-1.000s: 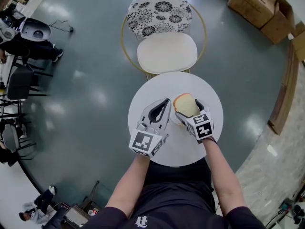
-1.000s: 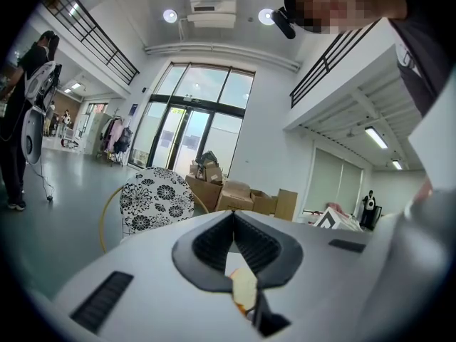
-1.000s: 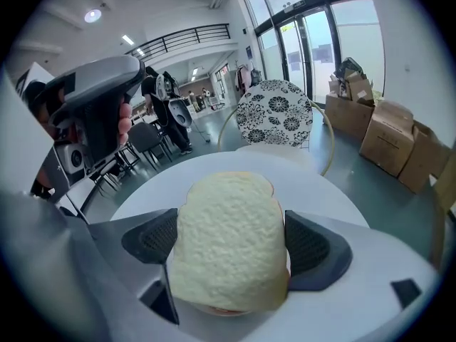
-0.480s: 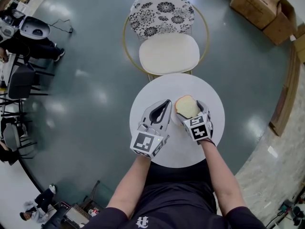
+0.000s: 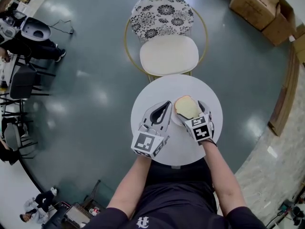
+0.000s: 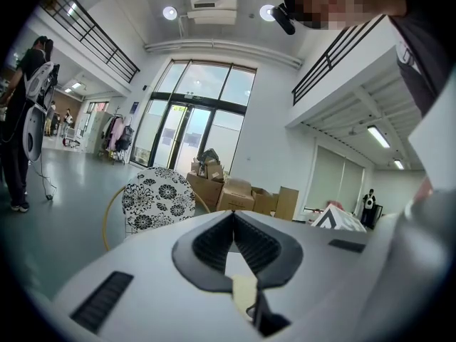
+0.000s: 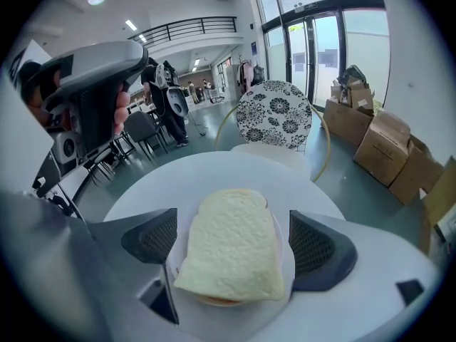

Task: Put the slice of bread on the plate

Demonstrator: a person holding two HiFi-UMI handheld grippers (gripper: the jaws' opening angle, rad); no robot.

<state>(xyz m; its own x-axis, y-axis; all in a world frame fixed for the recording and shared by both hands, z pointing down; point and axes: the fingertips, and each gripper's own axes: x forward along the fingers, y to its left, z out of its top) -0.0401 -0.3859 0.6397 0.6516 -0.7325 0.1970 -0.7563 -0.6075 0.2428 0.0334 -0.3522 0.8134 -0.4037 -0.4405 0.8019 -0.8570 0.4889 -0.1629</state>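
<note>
A slice of white bread point(image 7: 231, 244) lies flat on a small white plate point(image 7: 283, 258) on the round white table point(image 5: 157, 87). Something brownish shows under its near edge. My right gripper point(image 7: 235, 246) is open, with one jaw on each side of the slice and a gap between each pad and the bread. In the head view the bread point(image 5: 186, 106) sits just ahead of the right gripper point(image 5: 189, 111), right of the table's centre. My left gripper point(image 5: 165, 105) rests beside it to the left, shut with nothing between its tips point(image 6: 233, 218).
A chair with a floral back point(image 5: 162, 12) and a cream seat point(image 5: 167, 55) stands right behind the table. Cardboard boxes point(image 5: 259, 4) are piled at the far right. Black chairs and equipment point(image 5: 21, 75) stand at the left, with people nearby.
The bread and the right gripper have sunk slightly toward the table, and the slice looks a little smaller in the head view. The left gripper has stayed in place.
</note>
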